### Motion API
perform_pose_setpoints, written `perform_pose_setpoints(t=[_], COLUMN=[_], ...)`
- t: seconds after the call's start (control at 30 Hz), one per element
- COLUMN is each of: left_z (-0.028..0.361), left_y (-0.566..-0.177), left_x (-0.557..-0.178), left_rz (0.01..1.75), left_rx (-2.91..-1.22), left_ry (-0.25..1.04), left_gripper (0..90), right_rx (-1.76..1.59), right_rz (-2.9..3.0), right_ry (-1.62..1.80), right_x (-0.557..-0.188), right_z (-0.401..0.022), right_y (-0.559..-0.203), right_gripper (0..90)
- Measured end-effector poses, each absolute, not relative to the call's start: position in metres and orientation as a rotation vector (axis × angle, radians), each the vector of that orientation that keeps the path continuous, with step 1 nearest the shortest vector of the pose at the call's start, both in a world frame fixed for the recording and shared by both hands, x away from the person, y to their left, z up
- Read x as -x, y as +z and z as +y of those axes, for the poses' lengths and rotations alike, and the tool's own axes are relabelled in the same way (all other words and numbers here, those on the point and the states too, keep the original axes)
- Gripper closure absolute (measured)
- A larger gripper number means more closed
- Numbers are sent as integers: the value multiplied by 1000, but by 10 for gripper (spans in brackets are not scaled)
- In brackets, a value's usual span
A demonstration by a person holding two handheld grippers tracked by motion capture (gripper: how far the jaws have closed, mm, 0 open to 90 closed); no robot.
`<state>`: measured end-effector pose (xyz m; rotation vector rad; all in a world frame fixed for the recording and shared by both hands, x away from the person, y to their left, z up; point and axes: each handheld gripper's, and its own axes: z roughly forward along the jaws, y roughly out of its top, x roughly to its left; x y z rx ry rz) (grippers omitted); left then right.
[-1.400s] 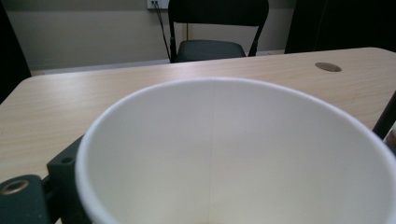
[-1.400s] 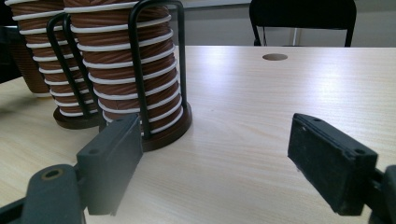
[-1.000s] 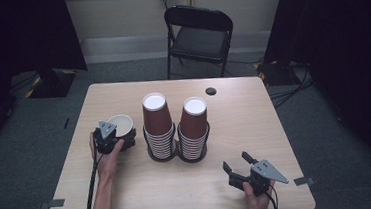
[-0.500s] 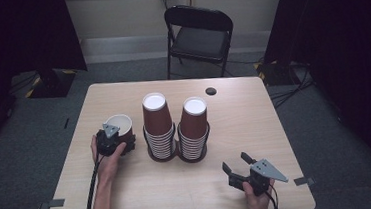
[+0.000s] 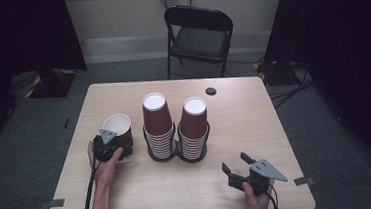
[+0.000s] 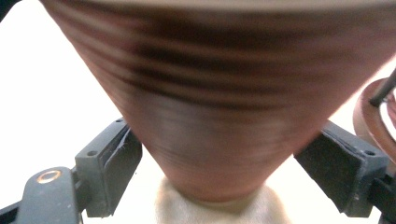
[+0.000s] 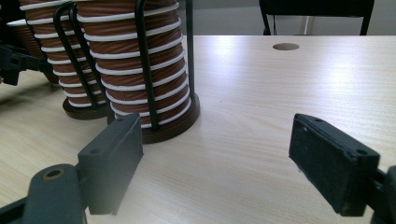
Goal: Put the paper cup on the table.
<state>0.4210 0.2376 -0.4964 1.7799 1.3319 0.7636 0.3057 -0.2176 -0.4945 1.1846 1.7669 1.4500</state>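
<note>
Cup (image 5: 117,129) upright, near-left on worktop (image 5: 275,122) | left tongs (image 6: 224,177) just closing, pinching its lower wall | stacks (image 5: 175,130) to right | right tongs (image 5: 236,169) spread, idle.

black grippers (image 5: 239,173), grey plates, trailing black cables.

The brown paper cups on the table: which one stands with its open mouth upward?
The single cup at the table's left, between the left gripper jaws. The others are stacked mouth-down in the two holders, showing white bottoms.
</note>
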Motion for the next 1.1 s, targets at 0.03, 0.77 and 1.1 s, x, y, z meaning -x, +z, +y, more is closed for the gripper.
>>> perform_pose_setpoints(t=[0.03,0.77,1.1], left_z=[238,224,206], left_y=[-497,-486,-484], left_x=[-418,-347,-324], left_rz=[1324,1239,1186], left_rx=[-1779,-1683,-1622], left_ry=[757,827,803], left_gripper=[155,155,154], right_rx=[-1182,-1182,-1181], right_rz=[1768,1762,1771], right_ry=[1449,1457,1447], right_x=[-306,-306,-306], right_z=[-218,-218,-217], right_y=[-495,-495,-495], right_gripper=[169,168,168])
